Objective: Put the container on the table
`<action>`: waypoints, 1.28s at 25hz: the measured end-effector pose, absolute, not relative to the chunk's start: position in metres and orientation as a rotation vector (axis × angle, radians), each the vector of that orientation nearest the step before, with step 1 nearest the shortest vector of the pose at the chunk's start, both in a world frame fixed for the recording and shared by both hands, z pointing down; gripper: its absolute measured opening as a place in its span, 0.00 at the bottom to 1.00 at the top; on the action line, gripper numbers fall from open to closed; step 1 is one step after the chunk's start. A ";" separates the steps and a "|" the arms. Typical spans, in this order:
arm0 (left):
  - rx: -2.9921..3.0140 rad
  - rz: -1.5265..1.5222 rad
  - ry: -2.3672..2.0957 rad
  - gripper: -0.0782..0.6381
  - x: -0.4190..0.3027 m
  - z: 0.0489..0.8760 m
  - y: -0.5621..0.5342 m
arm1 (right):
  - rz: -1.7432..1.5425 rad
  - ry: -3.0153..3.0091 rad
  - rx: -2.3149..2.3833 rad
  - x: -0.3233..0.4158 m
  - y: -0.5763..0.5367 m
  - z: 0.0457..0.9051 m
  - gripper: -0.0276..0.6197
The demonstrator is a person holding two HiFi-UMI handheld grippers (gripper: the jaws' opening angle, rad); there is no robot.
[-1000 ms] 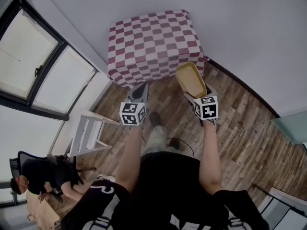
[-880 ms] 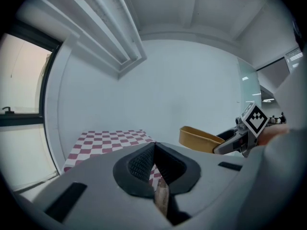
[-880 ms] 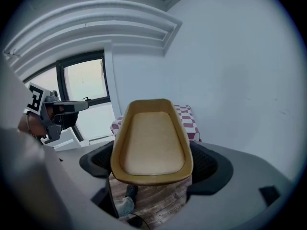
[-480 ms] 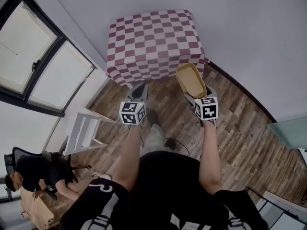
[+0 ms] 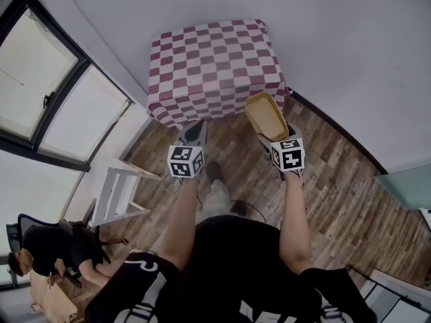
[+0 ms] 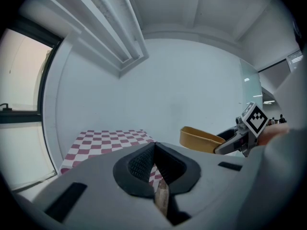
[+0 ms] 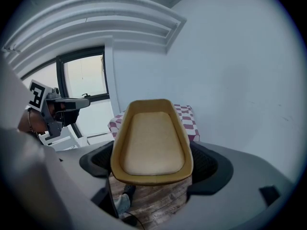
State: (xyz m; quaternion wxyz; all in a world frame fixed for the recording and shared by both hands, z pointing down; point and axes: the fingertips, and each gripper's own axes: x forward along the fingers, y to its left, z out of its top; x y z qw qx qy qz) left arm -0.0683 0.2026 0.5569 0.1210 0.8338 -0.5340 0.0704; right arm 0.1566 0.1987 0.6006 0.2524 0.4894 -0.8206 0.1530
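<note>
A shallow yellow container (image 5: 264, 115) hangs over the wood floor just before the near right corner of the table (image 5: 215, 66), which wears a red-and-white checked cloth. My right gripper (image 5: 276, 132) is shut on the container's near end. In the right gripper view the container (image 7: 152, 140) fills the space between the jaws, its open side up and nothing inside. My left gripper (image 5: 195, 132) is level with it on the left, pads together and holding nothing (image 6: 154, 157). The left gripper view shows the container (image 6: 201, 139) to the right of the table (image 6: 110, 140).
A white wall runs behind and to the right of the table. Large windows (image 5: 40, 79) line the left side. A white step frame (image 5: 118, 190) stands on the floor at left. A person (image 5: 47, 247) crouches at the lower left. My own feet (image 5: 215, 173) are below the grippers.
Both grippers have edged a little closer to the table, the container still gripped. The crouching person at the lower left has shifted.
</note>
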 end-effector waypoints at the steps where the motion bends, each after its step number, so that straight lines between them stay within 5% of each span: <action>1: 2.438 0.208 -1.557 0.14 -0.068 0.557 0.200 | 0.418 -2.230 1.332 0.156 0.196 0.601 0.78; 32: 2.397 0.243 -1.548 0.14 -0.106 0.569 0.086 | 0.463 -2.214 1.299 0.119 0.080 0.614 0.78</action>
